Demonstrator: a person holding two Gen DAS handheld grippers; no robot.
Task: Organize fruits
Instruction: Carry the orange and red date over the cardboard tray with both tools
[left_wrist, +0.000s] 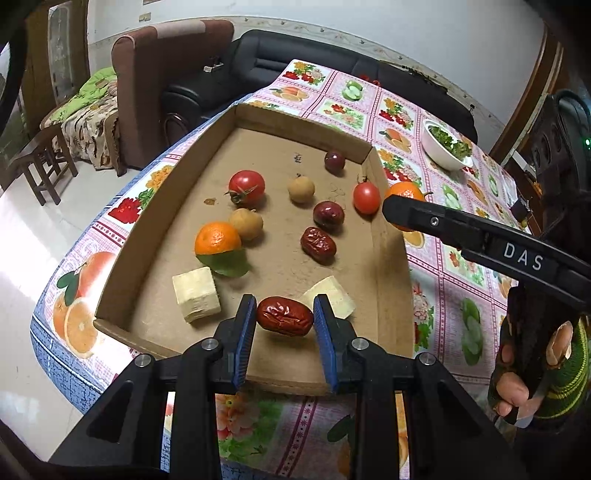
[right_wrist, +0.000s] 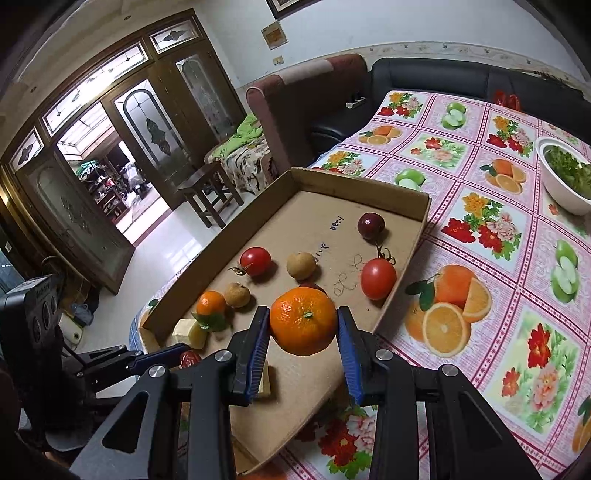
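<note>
A shallow cardboard tray (left_wrist: 388, 236) lies on the flowered tablecloth and holds fruit. My left gripper (left_wrist: 284, 317) is shut on a wrinkled red date (left_wrist: 284, 316) just above the tray's near end. My right gripper (right_wrist: 303, 328) is shut on a mandarin (right_wrist: 303, 320) held above the tray's near right part; the mandarin also shows in the left wrist view (left_wrist: 404, 192) behind the right finger. In the tray lie another mandarin with a leaf (left_wrist: 218, 239), two tomatoes (left_wrist: 246, 186) (left_wrist: 366, 198), two longans (left_wrist: 245, 224) (left_wrist: 301, 189), more dates (left_wrist: 317, 245) and pale cubes (left_wrist: 195, 294).
A white bowl of greens (left_wrist: 445, 146) stands on the table beyond the tray, also in the right wrist view (right_wrist: 565, 179). A dark round fruit (left_wrist: 334, 160) sits in the tray's far corner. Sofas (left_wrist: 295, 59) and a wooden stool (left_wrist: 40, 162) stand past the table's edge.
</note>
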